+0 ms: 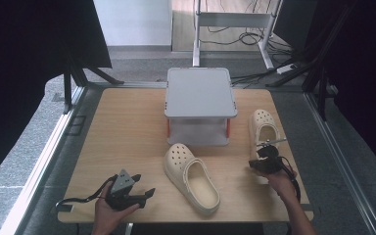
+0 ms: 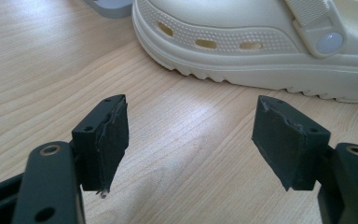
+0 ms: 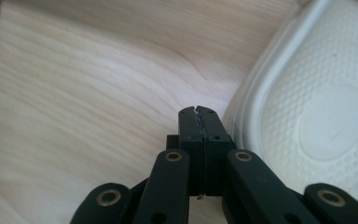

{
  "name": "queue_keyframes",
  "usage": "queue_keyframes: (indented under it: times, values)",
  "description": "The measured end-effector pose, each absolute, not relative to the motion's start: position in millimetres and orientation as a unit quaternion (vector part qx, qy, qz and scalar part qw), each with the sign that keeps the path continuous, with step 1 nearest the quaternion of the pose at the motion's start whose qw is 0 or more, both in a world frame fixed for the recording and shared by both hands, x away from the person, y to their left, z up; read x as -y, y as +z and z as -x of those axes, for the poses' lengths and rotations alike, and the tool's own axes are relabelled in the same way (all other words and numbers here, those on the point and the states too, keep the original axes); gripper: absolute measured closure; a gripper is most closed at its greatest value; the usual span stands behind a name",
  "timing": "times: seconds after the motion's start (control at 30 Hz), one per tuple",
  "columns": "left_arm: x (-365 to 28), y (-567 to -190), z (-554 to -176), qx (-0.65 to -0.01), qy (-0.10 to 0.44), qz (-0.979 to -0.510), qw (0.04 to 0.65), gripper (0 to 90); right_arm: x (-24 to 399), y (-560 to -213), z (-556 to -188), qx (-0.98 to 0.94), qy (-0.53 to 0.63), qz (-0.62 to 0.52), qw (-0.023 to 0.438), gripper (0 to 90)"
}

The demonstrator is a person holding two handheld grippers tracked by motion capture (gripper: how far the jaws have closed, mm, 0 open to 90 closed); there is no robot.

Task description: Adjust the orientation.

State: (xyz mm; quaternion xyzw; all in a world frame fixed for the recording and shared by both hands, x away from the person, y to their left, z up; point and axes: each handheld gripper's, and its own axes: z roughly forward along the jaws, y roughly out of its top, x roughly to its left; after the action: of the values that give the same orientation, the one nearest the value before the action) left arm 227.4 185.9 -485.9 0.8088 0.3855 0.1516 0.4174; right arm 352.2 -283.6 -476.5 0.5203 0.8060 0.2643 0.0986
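High view: both cream clogs lie on the table, near clog at centre, far clog beside the grey stand. Right gripper, jaws together and empty, adjoins the far clog's heel. Left gripper, jaws apart, holds nothing. Neither clog is yet gripped or lifted.

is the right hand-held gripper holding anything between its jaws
No, the right hand-held gripper has its jaws pressed flat together with nothing between them, just beside the heel rim of the cream clog.
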Motion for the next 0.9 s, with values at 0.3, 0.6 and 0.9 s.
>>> queue_keyframes:
  times: [0.3, 0.6, 0.9]
  values:
    - [-186.2, -485.5, -227.5, -0.386, 0.153, -0.808, 0.417, 27.6, 311.6, -473.4, -348.4, -0.811, 0.246, -0.523, 0.093, 89.8]
    - [-185.6, -486.2, -227.9, -0.387, 0.152, -0.809, 0.415, 27.6, 332.7, -472.9, -345.4, -0.809, 0.243, -0.526, 0.098, 88.6]
    - [-185.3, -486.4, -228.0, -0.386, 0.15, -0.81, 0.415, 27.5, 327.8, -442.7, -339.8, -0.814, 0.292, -0.491, 0.105, 78.5]
